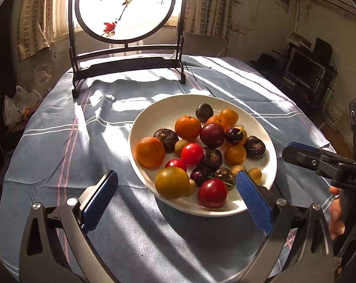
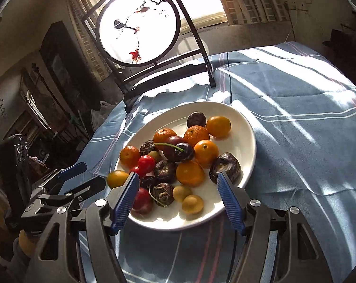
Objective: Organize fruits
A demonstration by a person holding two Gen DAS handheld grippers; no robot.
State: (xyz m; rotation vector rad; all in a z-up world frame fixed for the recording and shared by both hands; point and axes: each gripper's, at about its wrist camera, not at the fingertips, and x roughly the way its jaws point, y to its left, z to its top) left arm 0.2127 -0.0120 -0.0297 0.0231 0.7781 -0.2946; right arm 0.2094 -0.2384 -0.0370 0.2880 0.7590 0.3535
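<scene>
Both the left claw (image 1: 175,202) and right claw (image 2: 179,201) hang released and empty just short of the white plate (image 1: 154,110) of mixed fruit on the tabletop (image 1: 60,141), its near rim about equally close to each.

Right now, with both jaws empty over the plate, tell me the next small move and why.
Probably lower the right gripper onto the small yellow fruit at the white plate's near edge: it lies nearest, between the open jaws, apart from the heap.
</scene>
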